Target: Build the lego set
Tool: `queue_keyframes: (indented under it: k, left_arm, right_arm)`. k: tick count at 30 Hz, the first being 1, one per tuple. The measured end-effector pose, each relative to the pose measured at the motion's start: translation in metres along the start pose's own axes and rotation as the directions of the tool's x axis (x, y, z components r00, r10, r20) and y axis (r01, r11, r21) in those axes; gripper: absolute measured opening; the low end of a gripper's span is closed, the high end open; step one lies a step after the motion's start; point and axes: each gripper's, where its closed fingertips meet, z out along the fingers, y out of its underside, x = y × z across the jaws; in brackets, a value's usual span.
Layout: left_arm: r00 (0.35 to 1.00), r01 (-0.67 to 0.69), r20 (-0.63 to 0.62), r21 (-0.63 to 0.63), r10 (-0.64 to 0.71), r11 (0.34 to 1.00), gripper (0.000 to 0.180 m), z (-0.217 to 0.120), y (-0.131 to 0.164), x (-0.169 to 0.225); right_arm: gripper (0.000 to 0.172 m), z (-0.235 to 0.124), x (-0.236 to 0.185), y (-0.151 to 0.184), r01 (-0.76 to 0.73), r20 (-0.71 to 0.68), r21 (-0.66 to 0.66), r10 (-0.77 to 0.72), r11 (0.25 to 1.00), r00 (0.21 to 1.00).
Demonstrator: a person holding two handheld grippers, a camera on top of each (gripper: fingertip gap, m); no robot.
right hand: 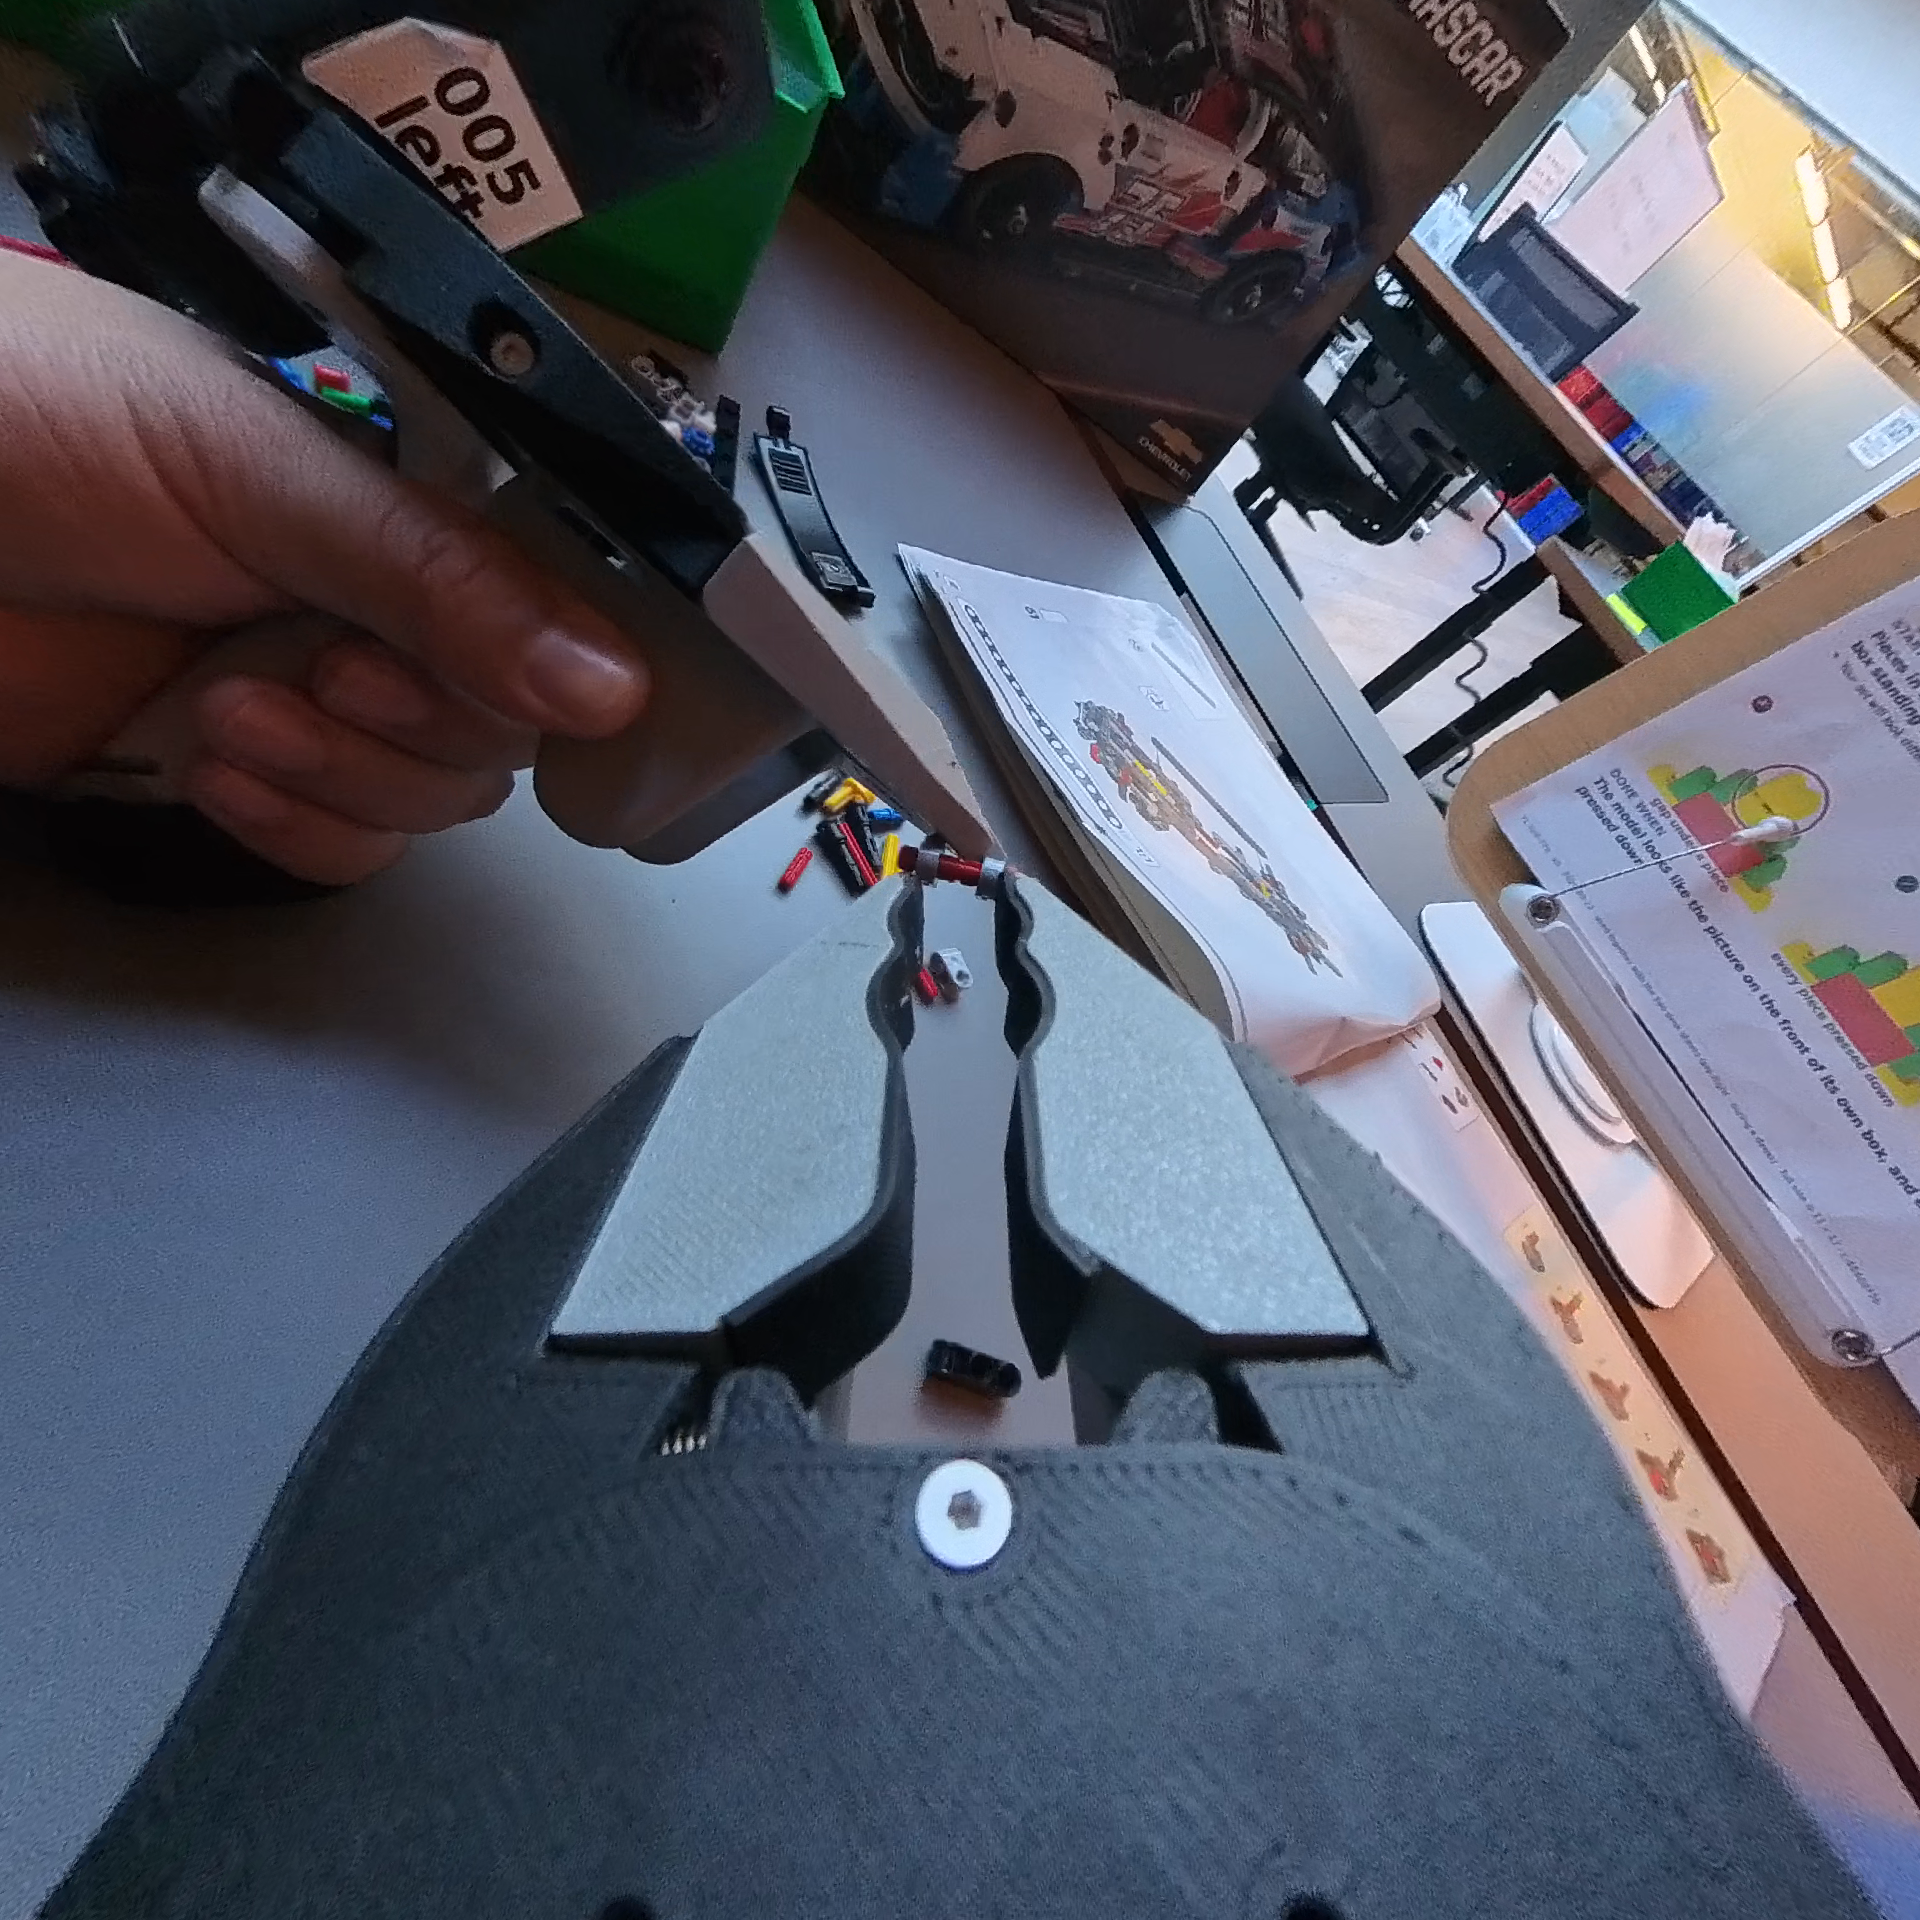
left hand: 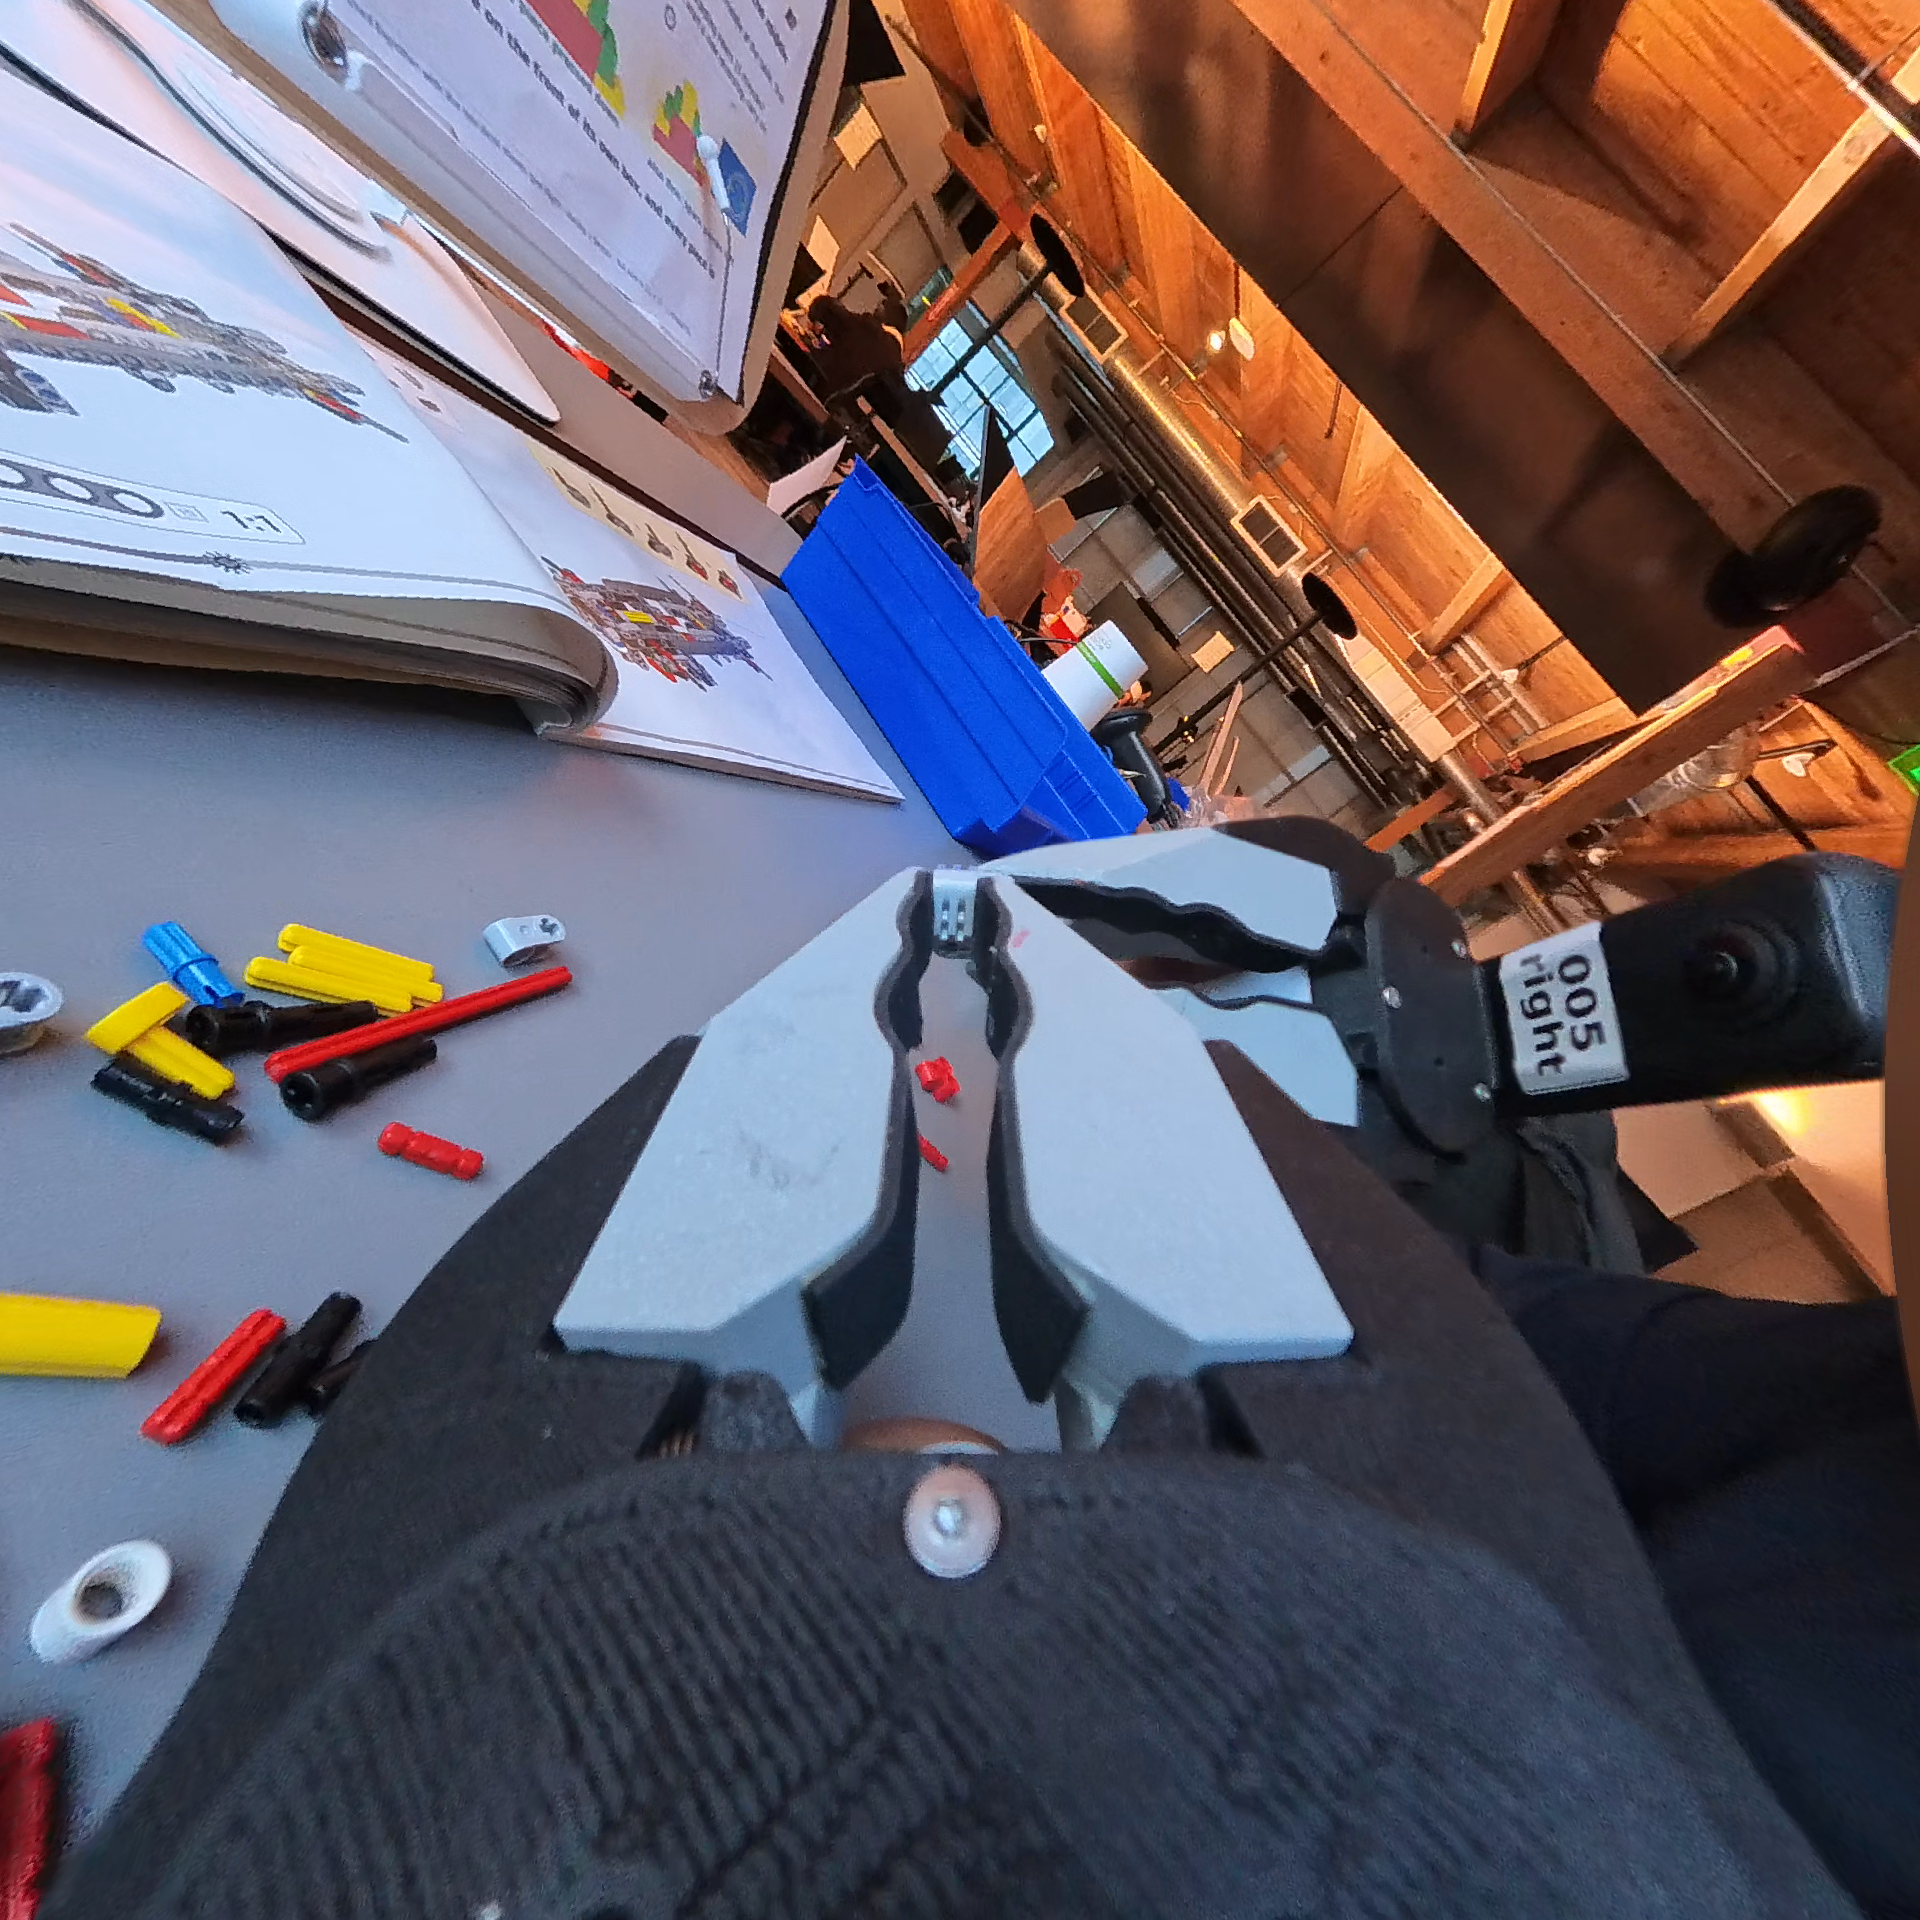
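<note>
We see a grey counter under warm orange light. Behind it runs a timber ceiling with metal ducts, and a paned window glows far off

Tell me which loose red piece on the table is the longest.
The thin red rod lying across the black pins; the other red pieces, like the pin, are short stubs.

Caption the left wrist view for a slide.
Left gripper pinches a small grey piece above a grey table strewn with coloured pegs.

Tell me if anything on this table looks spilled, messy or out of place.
Small yellow, black, red and blue building pieces lie scattered loose on the grey table instead of in the blue bin. Nothing looks damaged.
</note>
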Motion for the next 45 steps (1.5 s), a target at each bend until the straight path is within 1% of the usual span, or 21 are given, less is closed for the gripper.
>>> queue_keyframes:
  k: [8,11,15,18,23,26,31,37,45]
  left_arm:
    - [1.0,0.014,0.015,0.041,-0.015,0.999,0.006,-0.003,-0.006,-0.003]
    - [1.0,0.013,0.023,0.056,-0.014,0.998,0.006,-0.004,-0.008,-0.004]
    - [0.999,0.005,0.035,0.1,-0.009,0.995,0.006,-0.007,-0.013,-0.005]
    - [0.999,0.02,0.046,0.147,-0.027,0.989,0.006,-0.007,-0.019,-0.008]
    - [0.995,0.069,0.049,0.215,-0.082,0.974,0.006,-0.005,-0.025,-0.011]
    - [0.995,0.082,0.043,0.223,-0.094,0.971,0.006,-0.004,-0.026,-0.011]
    - [0.994,0.089,0.038,0.238,-0.1,0.967,0.006,-0.005,-0.028,-0.011]
    - [0.993,0.093,0.039,0.265,-0.107,0.96,0.006,-0.006,-0.03,-0.011]
    - [0.994,0.084,0.049,0.292,-0.102,0.953,0.006,-0.009,-0.032,-0.012]
  right_arm:
    - [0.011,0.006,0.0,-0.003,-0.039,-0.004,-0.002,0.039,0.999,0.999]
    - [0.01,0.008,0.0,-0.004,-0.092,0.017,0.005,0.092,0.996,0.996]
    - [0.011,0.012,0.001,-0.008,-0.134,0.011,0.021,0.134,0.991,0.991]
    - [0.01,0.016,0.004,-0.011,-0.211,0.016,0.037,0.21,0.977,0.977]
    - [0.01,0.02,0.009,-0.011,-0.297,-0.005,0.044,0.298,0.954,0.955]
    - [0.01,0.02,0.01,-0.011,-0.359,0.009,0.055,0.359,0.932,0.933]
    - [0.01,0.021,0.011,-0.012,-0.403,0.031,0.067,0.401,0.913,0.915]
    - [0.01,0.022,0.011,-0.014,-0.374,0.025,0.069,0.373,0.925,0.927]
    - [0.01,0.024,0.011,-0.015,-0.194,-0.042,0.036,0.195,0.98,0.98]
